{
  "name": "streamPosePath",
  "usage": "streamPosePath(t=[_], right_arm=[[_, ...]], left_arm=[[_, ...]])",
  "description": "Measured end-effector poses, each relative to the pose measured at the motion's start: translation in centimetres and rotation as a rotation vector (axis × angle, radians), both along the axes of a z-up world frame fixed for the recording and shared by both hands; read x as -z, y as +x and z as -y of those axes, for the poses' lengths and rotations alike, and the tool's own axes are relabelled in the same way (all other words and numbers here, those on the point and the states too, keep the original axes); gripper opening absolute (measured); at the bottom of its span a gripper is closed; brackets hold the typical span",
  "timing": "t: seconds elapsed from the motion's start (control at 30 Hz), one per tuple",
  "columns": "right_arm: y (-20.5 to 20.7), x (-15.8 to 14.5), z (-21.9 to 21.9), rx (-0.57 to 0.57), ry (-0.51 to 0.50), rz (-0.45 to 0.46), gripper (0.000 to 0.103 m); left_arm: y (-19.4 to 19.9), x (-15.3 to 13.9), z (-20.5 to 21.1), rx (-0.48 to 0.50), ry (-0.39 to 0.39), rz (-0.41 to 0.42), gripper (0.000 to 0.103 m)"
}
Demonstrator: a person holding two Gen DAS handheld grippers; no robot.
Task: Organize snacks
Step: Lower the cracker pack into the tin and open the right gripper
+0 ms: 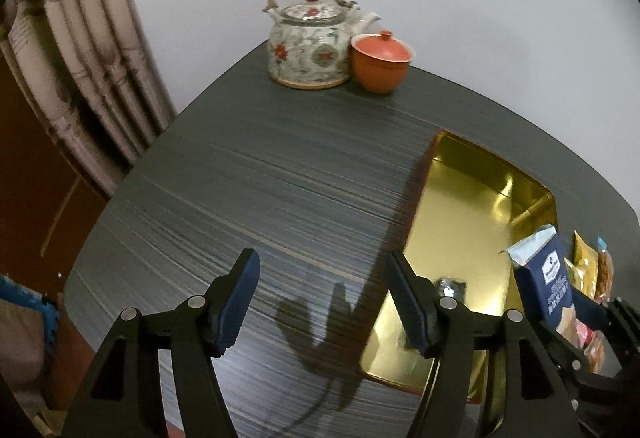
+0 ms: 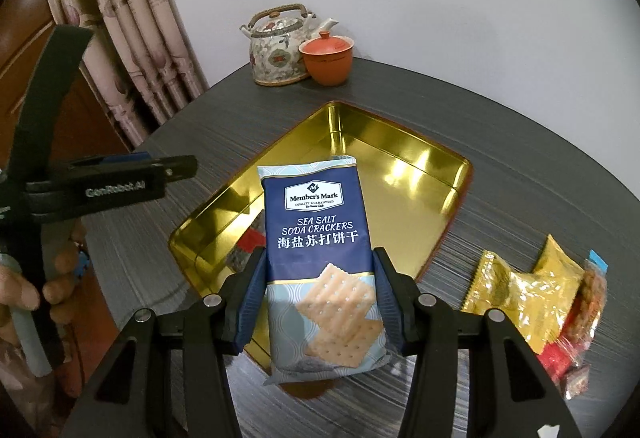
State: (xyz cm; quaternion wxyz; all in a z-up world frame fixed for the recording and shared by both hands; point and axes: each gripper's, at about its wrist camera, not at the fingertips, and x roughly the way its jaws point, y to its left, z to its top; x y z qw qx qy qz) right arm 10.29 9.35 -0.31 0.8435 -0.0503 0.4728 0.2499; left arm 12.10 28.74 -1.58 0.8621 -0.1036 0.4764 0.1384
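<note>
My right gripper (image 2: 318,294) was clamped on the cracker packet (image 2: 320,238), its 2 blue pads pressing the packet's long sides about midway up, with the printed face turned toward the camera and the packet held upright above the near part of the gold tin (image 2: 420,174). The tin lay open on the dark striped table (image 2: 520,206), and I could make out something small and dark with a red patch lying in it behind the packet, too hidden to name. To the right of the tin, on the table, lay 2 gold snack packets (image 2: 516,290) and, at the far right edge, a clear bag of brownish snacks (image 2: 592,294) with a red wrapper (image 2: 556,358) just below it. My left gripper (image 1: 320,302) hovered over bare tabletop just left of the tin, its 2 fingers spread wide apart with nothing between them. At the back of the table a flowered teapot (image 2: 278,54) stood touching an orange lidded cup (image 2: 326,58), well apart from the tin. A pink curtain (image 2: 132,38) hung at the left.
</note>
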Motion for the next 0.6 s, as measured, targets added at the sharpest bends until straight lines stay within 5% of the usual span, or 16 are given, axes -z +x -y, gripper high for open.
streamPosePath(t=[0.6], right_arm=[[2.2, 4.4, -2.1, 0.038, -0.057, -0.101, 0.048]], left_arm=[[0.3, 0.6, -0.8, 0.032, 0.013, -0.027, 0.067]])
